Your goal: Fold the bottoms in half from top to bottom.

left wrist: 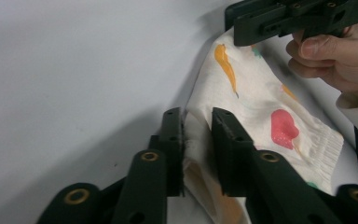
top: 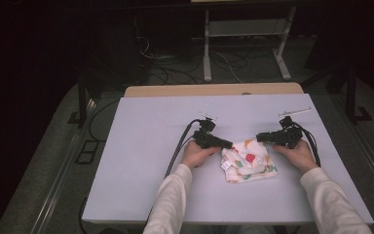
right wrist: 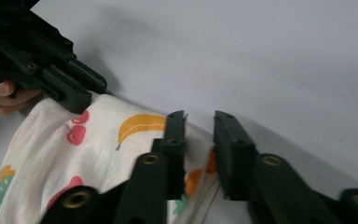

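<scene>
Cloth (top: 249, 161), white with a printed fruit pattern and a ribbed hem, lies folded on the pale grey table (top: 141, 161), right of centre on the person's side. A small label shows at its left edge in the high view. The left gripper (top: 228, 145) meets the cloth's upper left corner; in the left gripper view its two black jaws stand a little apart with a fold of the fabric (left wrist: 242, 93) rising between them, touching the left jaw. The right gripper (top: 260, 137) sits at the upper right corner; in the right gripper view its jaws are parted, and the cloth's edge (right wrist: 102, 140) appears to lie under and between them, though whether it is pinched cannot be told. Each gripper is held in a hand, left hand (top: 196, 154) and right hand (top: 298, 154), with cream sleeves behind. Black cables trail from both grippers across the table.
</scene>
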Action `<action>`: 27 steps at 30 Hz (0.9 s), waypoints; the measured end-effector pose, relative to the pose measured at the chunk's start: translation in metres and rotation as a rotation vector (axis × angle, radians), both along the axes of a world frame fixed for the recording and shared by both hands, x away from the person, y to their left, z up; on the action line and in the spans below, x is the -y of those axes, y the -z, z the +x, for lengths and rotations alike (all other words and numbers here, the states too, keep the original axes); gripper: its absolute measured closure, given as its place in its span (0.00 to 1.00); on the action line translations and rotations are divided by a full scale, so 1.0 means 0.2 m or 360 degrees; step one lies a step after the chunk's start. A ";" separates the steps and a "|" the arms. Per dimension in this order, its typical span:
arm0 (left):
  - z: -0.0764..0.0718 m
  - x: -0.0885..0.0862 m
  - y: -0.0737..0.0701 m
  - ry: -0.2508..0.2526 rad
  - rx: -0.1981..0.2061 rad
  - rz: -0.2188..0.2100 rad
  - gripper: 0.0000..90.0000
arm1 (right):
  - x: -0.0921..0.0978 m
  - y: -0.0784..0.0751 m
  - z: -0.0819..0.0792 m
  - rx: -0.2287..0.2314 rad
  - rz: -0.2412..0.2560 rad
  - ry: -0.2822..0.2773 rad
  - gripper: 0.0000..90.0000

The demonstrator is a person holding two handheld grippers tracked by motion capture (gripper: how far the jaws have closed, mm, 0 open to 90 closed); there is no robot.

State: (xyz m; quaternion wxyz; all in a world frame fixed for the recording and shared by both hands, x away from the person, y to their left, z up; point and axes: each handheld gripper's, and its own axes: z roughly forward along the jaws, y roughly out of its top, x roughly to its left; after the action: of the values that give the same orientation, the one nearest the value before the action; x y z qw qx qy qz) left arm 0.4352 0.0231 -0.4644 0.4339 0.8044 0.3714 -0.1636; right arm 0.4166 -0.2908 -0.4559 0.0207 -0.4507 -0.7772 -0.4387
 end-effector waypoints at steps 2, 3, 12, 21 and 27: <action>0.00 0.00 0.00 -0.0009 -0.0018 0.0010 0.88 | 0.00 -0.01 0.00 0.0004 -0.0010 -0.0007 0.96; 0.00 0.00 0.00 -0.0009 -0.0018 0.0010 0.89 | 0.00 -0.01 0.00 0.0004 -0.0010 -0.0007 0.96; -0.05 -0.01 -0.08 -0.0025 0.0102 0.0080 0.91 | -0.01 -0.03 -0.02 0.0021 -0.0061 0.0079 0.98; -0.09 -0.06 -0.13 -0.0049 0.0220 0.0112 0.91 | -0.05 -0.07 -0.04 0.0070 -0.0017 0.0119 0.98; -0.09 -0.12 -0.18 -0.0075 0.0262 0.0130 0.91 | -0.10 -0.08 -0.04 0.0086 -0.0011 0.0104 0.98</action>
State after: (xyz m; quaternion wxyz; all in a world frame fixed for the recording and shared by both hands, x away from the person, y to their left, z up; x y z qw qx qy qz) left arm 0.4181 0.0478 -0.4288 0.4334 0.8231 0.3598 -0.0714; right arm 0.4079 -0.2708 -0.4398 -0.0161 -0.4640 -0.7637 -0.4485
